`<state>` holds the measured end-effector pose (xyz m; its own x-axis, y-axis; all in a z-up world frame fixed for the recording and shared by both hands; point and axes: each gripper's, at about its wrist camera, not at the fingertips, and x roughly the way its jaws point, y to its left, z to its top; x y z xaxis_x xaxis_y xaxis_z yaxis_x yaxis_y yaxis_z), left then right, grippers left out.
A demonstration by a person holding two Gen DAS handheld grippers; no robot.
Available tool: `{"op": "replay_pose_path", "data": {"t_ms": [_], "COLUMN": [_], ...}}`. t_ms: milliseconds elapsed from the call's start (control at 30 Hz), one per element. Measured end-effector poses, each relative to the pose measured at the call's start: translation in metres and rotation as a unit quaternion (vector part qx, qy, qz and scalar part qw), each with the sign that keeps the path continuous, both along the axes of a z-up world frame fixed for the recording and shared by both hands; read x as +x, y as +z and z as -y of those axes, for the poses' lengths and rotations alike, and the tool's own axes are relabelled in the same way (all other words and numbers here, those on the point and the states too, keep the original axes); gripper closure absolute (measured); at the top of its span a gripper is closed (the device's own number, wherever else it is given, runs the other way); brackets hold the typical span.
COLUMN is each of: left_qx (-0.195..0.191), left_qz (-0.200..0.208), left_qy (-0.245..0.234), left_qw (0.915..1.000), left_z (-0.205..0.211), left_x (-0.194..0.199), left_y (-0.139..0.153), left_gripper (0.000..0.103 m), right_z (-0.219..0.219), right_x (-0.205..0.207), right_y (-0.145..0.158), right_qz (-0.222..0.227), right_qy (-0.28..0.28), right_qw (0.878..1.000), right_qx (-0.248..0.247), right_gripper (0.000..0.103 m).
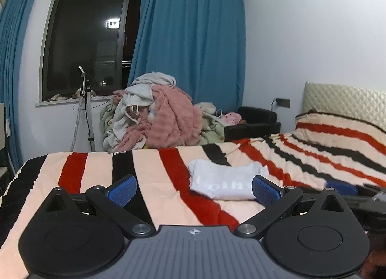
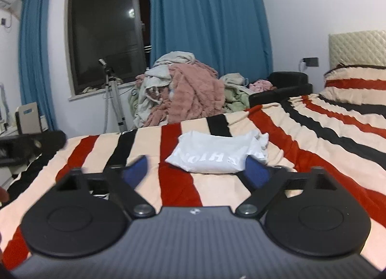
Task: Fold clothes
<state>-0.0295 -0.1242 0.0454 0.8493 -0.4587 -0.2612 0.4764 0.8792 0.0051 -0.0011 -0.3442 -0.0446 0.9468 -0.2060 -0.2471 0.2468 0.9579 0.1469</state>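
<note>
I saw the white shirt (image 1: 224, 182) lying already folded into a compact packet on the striped bed (image 1: 154, 170) at about one o'clock, both my left tool (image 1: 194, 188) and right tool (image 2: 196, 170) released and empty, so folding looked complete for it.

The white folded shirt (image 2: 217, 153) has lettering too smeared to read, and its near right corner sits behind a blue finger pad (image 2: 257, 172) — beyond the shirt, the headboard (image 2: 357, 47) runs off the frame's right edge.
</note>
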Motion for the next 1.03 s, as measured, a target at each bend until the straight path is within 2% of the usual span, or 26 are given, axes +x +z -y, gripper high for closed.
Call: {"op": "replay_pose_path", "data": {"t_ms": [100,133,167,200,233,267,867,1033], "left_qx": [0.005,0.004,0.004,0.002,0.003,0.003,0.012,0.002], "left_qz": [0.001,0.0,-0.003,-0.007,-0.009,-0.012,-0.019,-0.025], "left_qy": [0.003,0.002,0.001,0.001,0.0,0.0,-0.001,-0.008], "left_qw": [1.0,1.0,1.0,1.0,1.0,0.9999,0.9997,0.9997], "left_z": [0.002,0.003,0.004,0.004,0.005,0.006,0.018,0.017], "left_x": [0.002,0.003,0.004,0.005,0.006,0.006,0.005,0.006], "left_y": [-0.008,-0.01,-0.012,-0.014,-0.015,-0.016,-0.027,-0.028], "left_gripper": [0.0,0.0,0.0,0.0,0.0,0.0,0.0,0.0], "right_z": [-0.002,-0.002,-0.002,-0.002,-0.002,-0.002,0.0,0.0], "right_x": [-0.002,-0.003,-0.003,-0.004,-0.005,-0.006,-0.001,-0.002], "right_y": [0.0,0.0,0.0,0.0,-0.001,-0.001,-0.006,-0.006], "right_qz": [0.005,0.009,0.012,0.015,0.018,0.02,-0.005,-0.004], "right_qy": [-0.003,-0.006,-0.008,-0.01,-0.013,-0.015,-0.016,-0.018], "right_qw": [1.0,1.0,1.0,1.0,1.0,1.0,1.0,1.0], "right_qx": [-0.006,-0.007,-0.008,-0.009,-0.01,-0.01,-0.002,-0.001], "right_gripper": [0.045,0.036,0.017,0.008,0.007,0.001,0.0,0.0]}}
